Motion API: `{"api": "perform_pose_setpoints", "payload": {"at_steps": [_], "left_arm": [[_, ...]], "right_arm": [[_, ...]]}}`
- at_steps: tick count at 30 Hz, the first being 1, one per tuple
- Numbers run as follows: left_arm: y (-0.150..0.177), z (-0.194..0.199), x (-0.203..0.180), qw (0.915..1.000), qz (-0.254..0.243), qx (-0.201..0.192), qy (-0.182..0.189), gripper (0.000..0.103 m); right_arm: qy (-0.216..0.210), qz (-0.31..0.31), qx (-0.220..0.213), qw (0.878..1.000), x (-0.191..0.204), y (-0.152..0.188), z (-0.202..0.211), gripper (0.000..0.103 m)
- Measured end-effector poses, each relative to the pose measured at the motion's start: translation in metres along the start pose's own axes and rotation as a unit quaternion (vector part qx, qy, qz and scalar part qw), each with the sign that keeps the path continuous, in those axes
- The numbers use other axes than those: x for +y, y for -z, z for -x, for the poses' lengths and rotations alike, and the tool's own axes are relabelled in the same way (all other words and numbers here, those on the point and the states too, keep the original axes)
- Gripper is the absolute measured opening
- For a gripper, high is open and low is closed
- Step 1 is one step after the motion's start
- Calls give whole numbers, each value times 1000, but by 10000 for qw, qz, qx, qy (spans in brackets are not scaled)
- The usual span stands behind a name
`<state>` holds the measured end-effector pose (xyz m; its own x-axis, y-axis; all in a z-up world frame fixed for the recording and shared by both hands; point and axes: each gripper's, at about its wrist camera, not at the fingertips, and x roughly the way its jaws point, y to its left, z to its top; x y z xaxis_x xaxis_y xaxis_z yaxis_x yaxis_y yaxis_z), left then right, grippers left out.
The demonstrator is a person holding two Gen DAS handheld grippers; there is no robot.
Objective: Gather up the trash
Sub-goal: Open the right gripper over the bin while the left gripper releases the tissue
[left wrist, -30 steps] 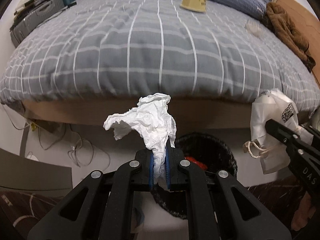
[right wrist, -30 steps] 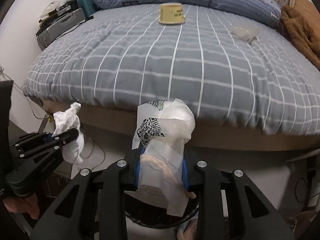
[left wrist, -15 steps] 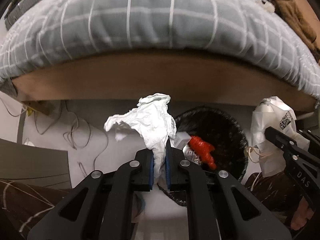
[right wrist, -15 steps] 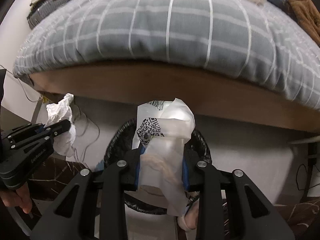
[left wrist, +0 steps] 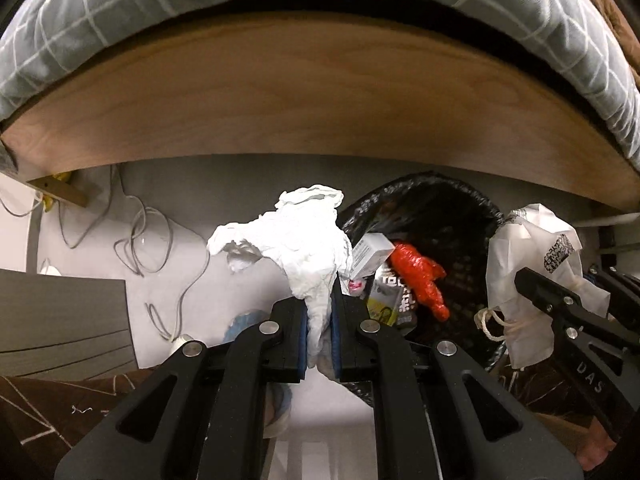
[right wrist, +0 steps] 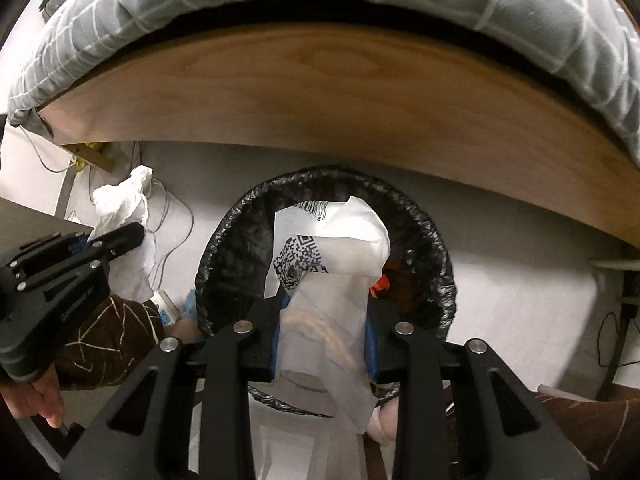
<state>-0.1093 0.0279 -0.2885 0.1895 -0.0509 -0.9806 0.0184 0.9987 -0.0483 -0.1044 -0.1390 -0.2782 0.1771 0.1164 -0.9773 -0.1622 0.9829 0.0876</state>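
My left gripper (left wrist: 320, 312) is shut on a crumpled white tissue (left wrist: 304, 240) and hangs just left of the black-lined bin (left wrist: 452, 216). In the right wrist view the same tissue (right wrist: 120, 200) sits outside the bin's rim (right wrist: 224, 248). My right gripper (right wrist: 324, 312) points down over the bin's mouth. Its jaws are opening, and a white paper bag (right wrist: 332, 240) with a QR label is still between the blue pads. Seen from the left wrist, that bag (left wrist: 532, 248) hangs over the bin's right edge.
A wooden bed frame (left wrist: 320, 92) under a grey checked duvet (left wrist: 100, 20) overhangs just behind the bin. Inside the bin lie a red wrapper (left wrist: 420, 280) and a small box (left wrist: 370, 254). Cables (left wrist: 152, 248) trail on the grey floor, and a dark panel (left wrist: 60, 312) stands at the left.
Both grippers have sunk from above the bed's top to below its frame and tipped downward. The bin now fills the view beneath the paper bag. Both items stay between the pads.
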Motion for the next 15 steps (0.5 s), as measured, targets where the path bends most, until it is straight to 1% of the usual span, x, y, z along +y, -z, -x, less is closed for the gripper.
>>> {"api": "perform_pose_setpoints", "payload": {"at_steps": [1,4,6,7,10,11,12,15], "left_arm": [[0,0,1,10000,10,7,2,8],[0,0,-2,10000,-31,-22,-1,8],[-1,0,-5,10000,-72,-37,39,8],[-3,0,-10,9999,-127,-39,53,8],[-6,-1,-25,9996,-280,-38,93,8],[-7,-2,-33,9993,-355,-33,104,8],[-8,-3,-41,9990,-417,-19,128,8],[-9,-6,-63,9981,-582,19,204,8]], "right_arm": [[13,15,-7,10000,2,-1,-1,33],[102,71,-91,9999,3,0,2,43],[141,100,-120,9998,2,1,3,54],[138,91,-130,9998,0,2,4,57],[206,44,-259,9994,-13,4,12,70],[243,22,-300,9993,-16,5,14,76],[286,-66,-390,9988,-26,8,19,78],[381,-326,-437,9978,-48,15,24,85]]}}
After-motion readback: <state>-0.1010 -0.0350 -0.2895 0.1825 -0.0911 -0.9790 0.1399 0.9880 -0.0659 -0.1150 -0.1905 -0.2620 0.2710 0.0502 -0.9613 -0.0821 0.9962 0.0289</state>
